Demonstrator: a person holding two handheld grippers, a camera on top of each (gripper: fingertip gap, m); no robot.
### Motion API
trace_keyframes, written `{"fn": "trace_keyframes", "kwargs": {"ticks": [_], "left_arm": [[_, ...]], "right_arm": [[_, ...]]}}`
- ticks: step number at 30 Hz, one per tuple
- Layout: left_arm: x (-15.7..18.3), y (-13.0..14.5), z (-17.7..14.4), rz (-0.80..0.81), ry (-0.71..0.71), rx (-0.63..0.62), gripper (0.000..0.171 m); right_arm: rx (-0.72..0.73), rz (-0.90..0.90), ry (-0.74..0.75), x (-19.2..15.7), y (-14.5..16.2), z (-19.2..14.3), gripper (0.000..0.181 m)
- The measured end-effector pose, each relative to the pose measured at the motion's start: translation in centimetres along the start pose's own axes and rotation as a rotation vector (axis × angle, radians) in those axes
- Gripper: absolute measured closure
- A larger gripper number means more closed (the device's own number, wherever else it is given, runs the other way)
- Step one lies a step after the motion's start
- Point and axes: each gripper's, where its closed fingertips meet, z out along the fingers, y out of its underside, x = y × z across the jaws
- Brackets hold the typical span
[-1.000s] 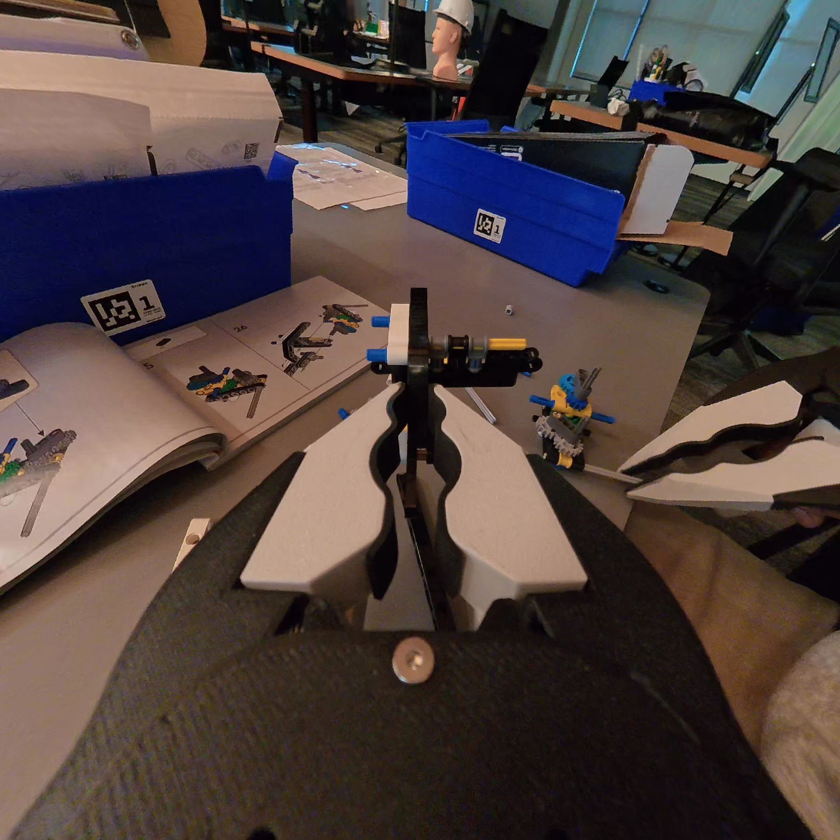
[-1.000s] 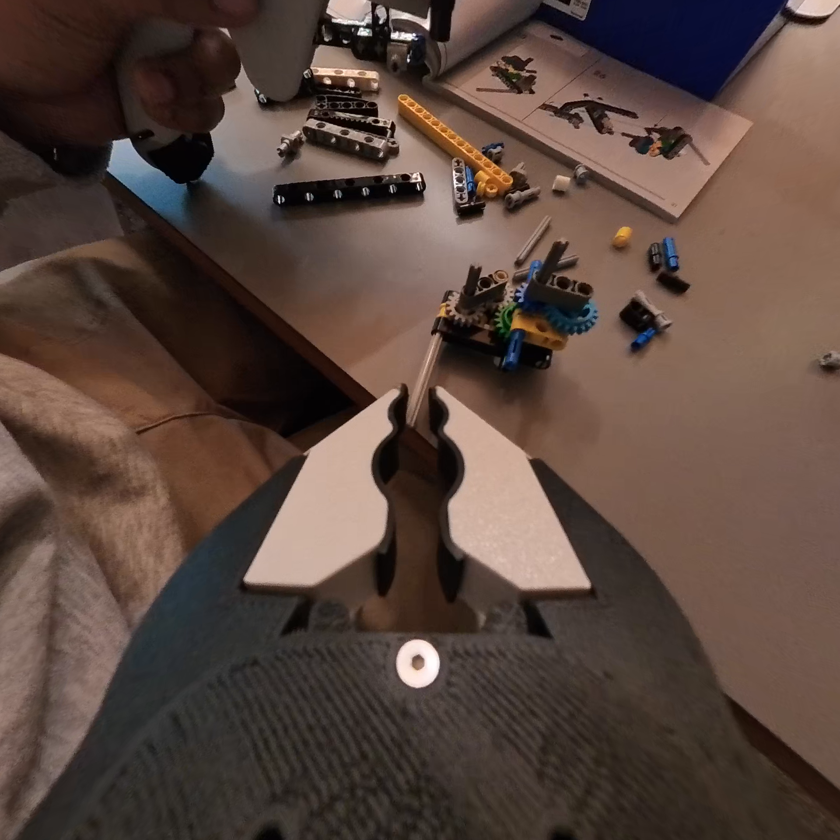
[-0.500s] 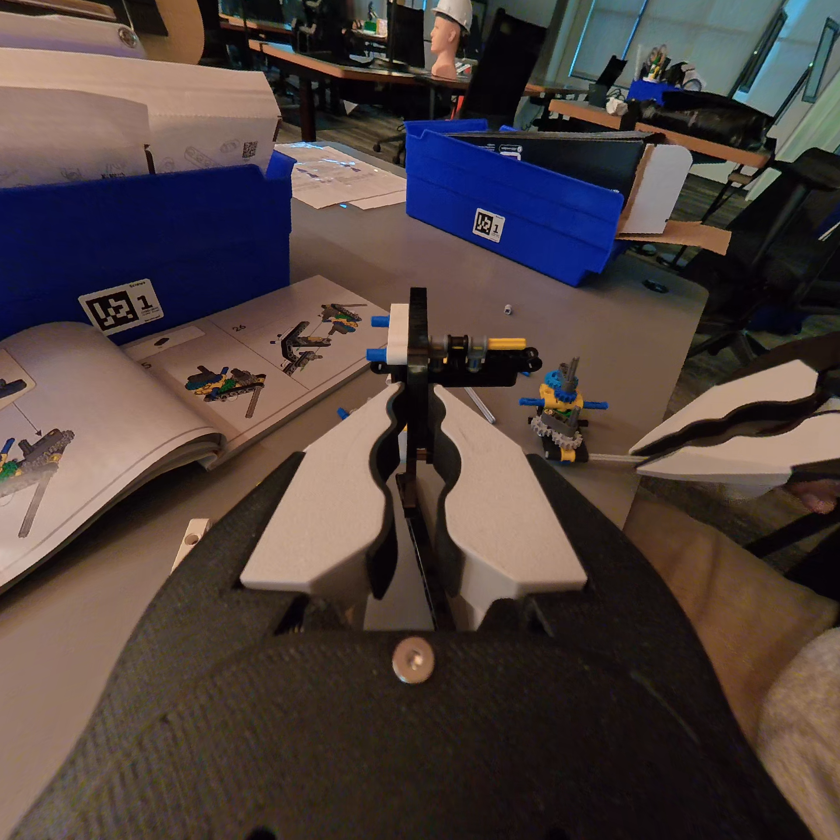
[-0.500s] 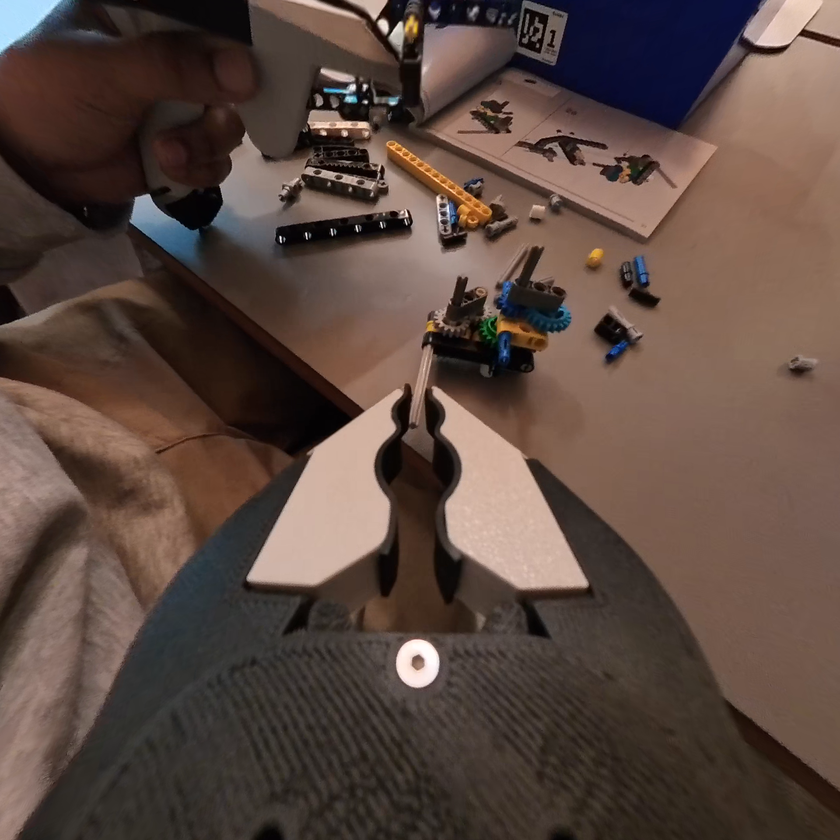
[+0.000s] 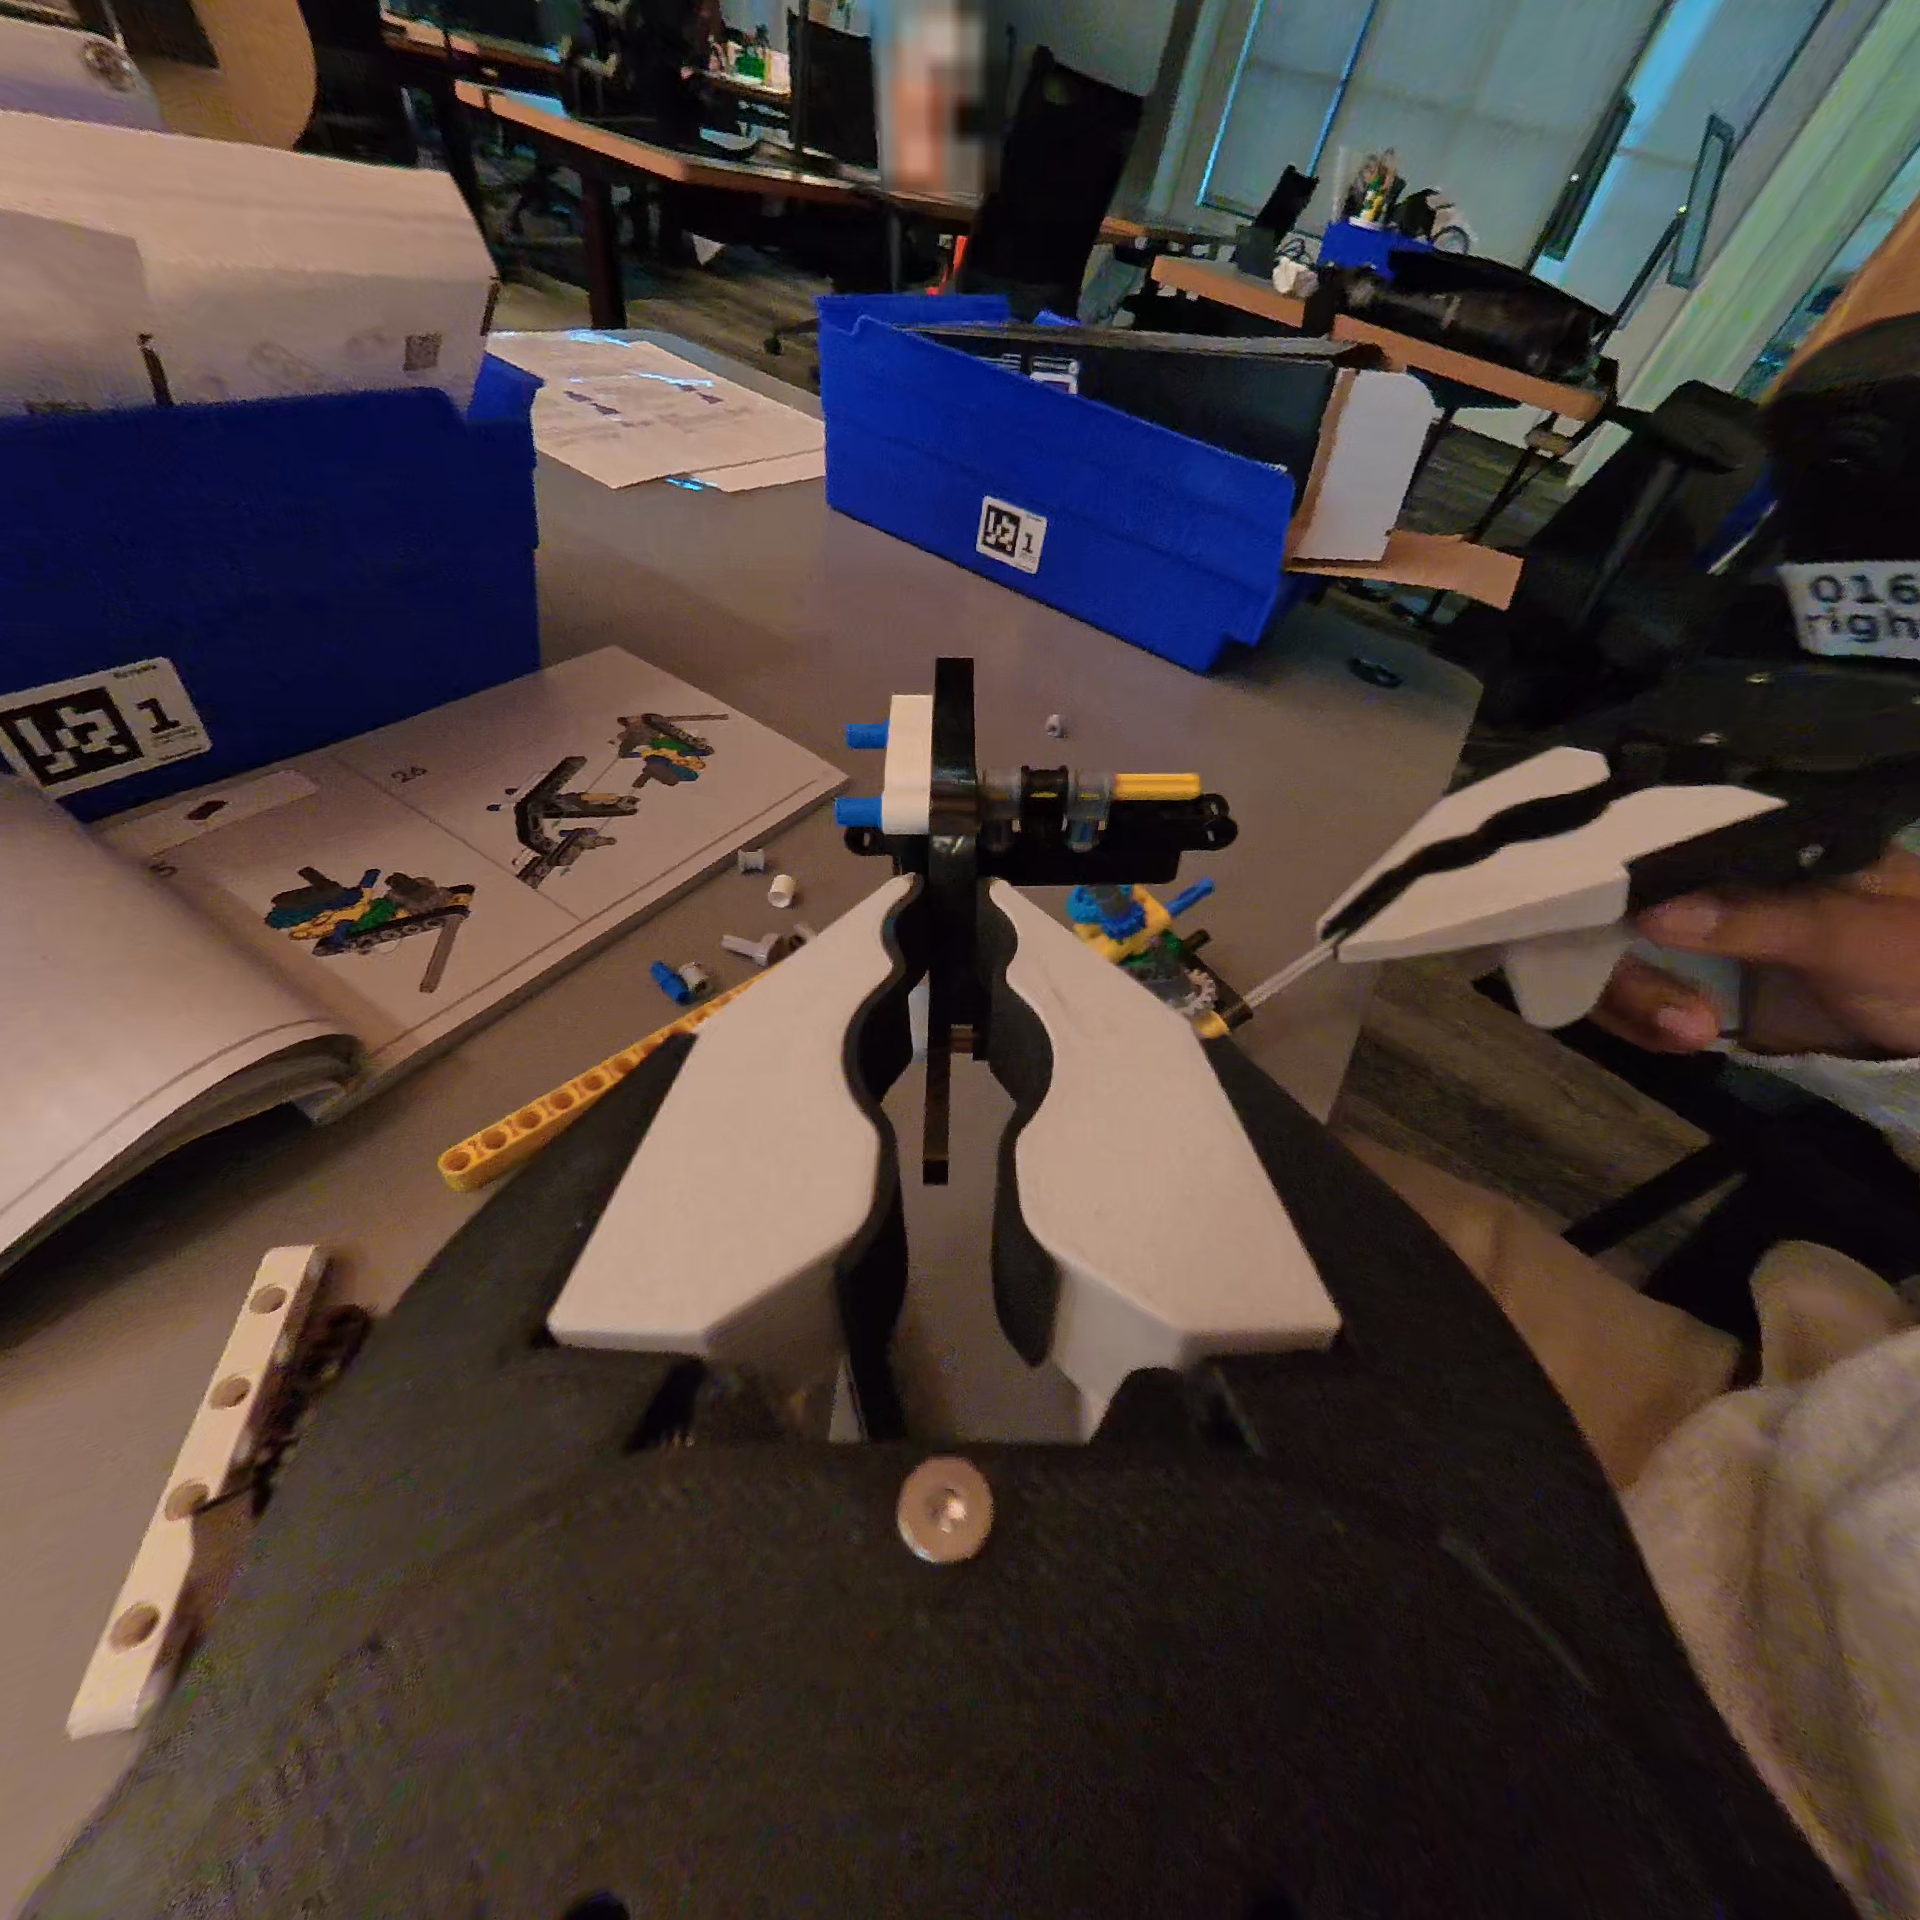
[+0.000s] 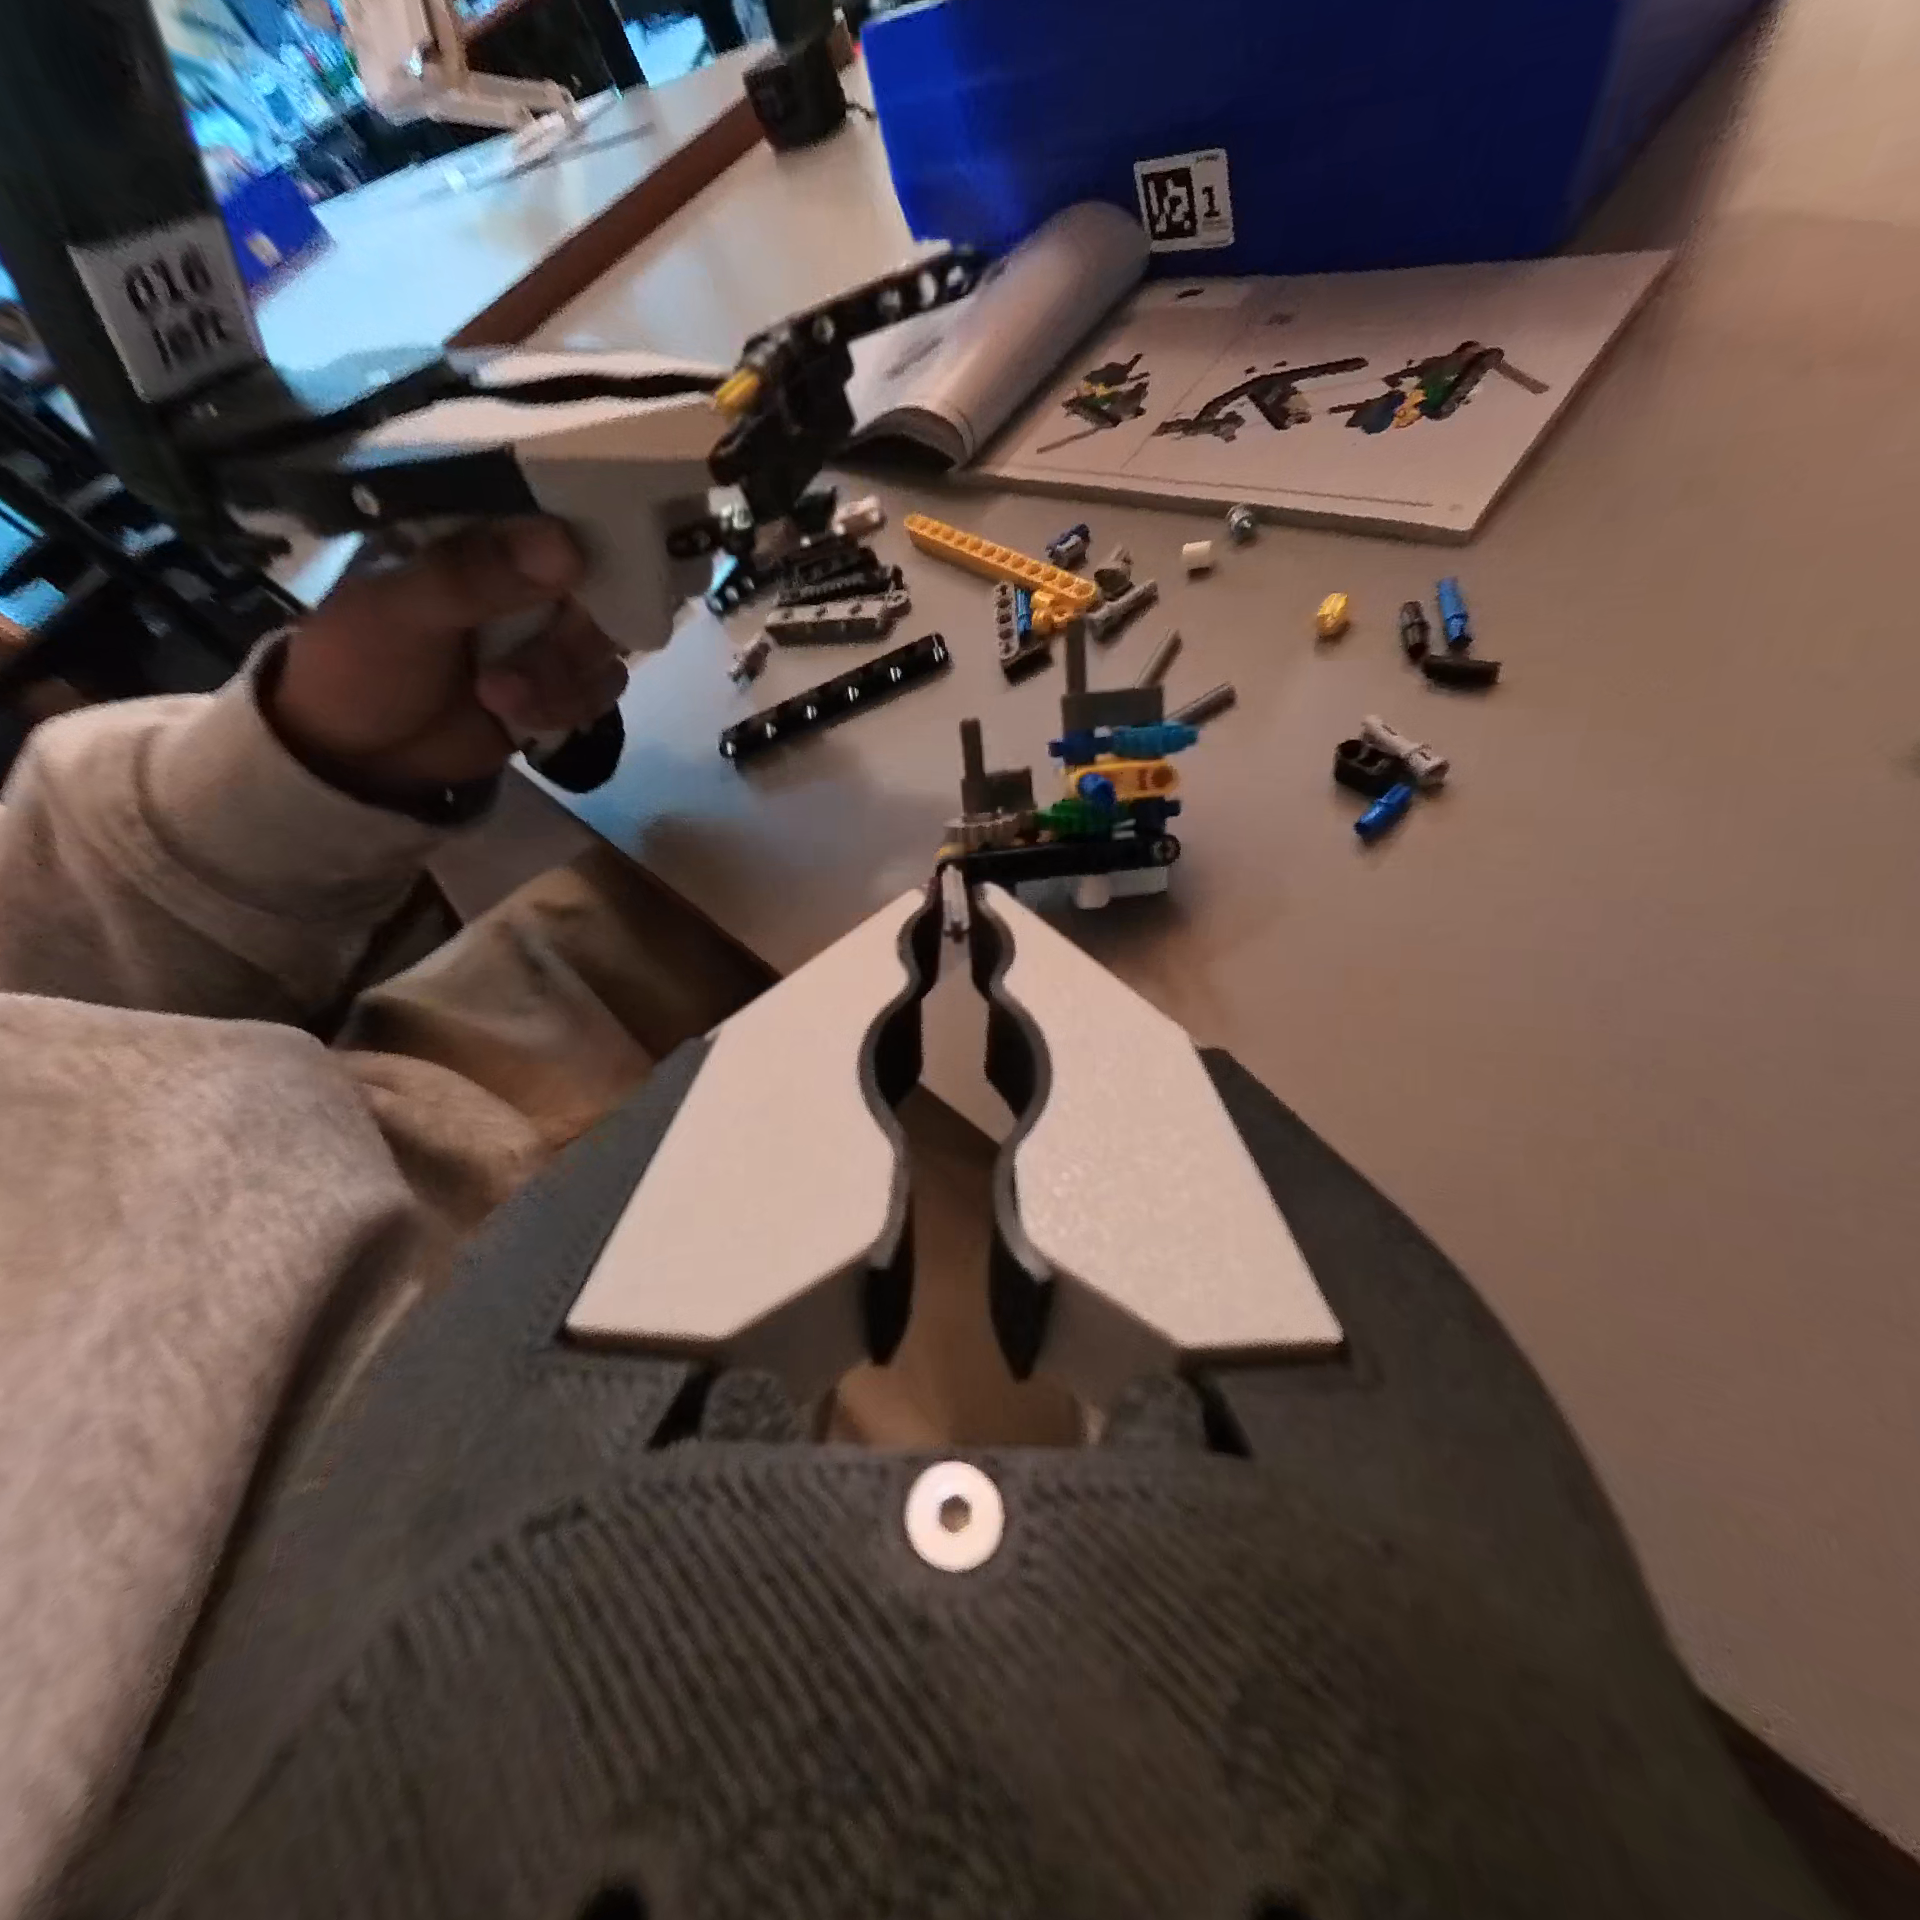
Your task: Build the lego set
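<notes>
Lego pieces occupy both claws over a grey table [image 6: 1558, 1039]. Nearest, the right gripper [image 6: 954, 909] is pinched nearly closed on a thin grey axle [image 6: 953, 902] that juts from a small gear assembly of black, yellow, blue and green parts [image 6: 1081, 800]; the axle's long axis runs straight ahead from the jaws into that assembly, which sits low over the table just beyond the fingertips. To its left and higher, the left gripper [image 5: 951, 904] is clamped on the upright black beam of a black-and-white beam assembly with blue pins and a yellow axle [image 5: 1029, 805], whose crossbar points right, towards the gear assembly. Judged from this, the coming move is to bring the two sub-builds together, the right claw being the nearer to the gear assembly. Counted: two grippers, two sub-builds, one long yellow beam [image 6: 997, 556], one long black beam [image 6: 836, 698] and scattered small pins. Beyond lie one open instruction booklet [image 6: 1351, 405] and two blue plastic bins [image 5: 1049, 488].
</notes>
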Motion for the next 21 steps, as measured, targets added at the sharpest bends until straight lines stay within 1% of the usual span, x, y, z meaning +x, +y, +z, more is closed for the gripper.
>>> {"fn": "trace_keyframes", "kwargs": {"ticks": [4, 11, 21], "left_arm": [[0.6, 0.1, 0.1, -0.027, 0.026, 0.001, 0.167], [0.8, 0.4, 0.0, -0.059, 0.040, -0.001, 0.166], [2.1, 1.5, 0.1, -0.075, 0.059, -0.021, 0.166]], "right_arm": [[0.031, 0.064, -0.054, 0.7, -1.1, -0.2, 0.178], [0.019, 0.030, -0.064, 1.5, -2.5, 0.2, 0.178], [0.019, 0.055, -0.087, 2.1, -2.5, 0.8, 0.176]]}}
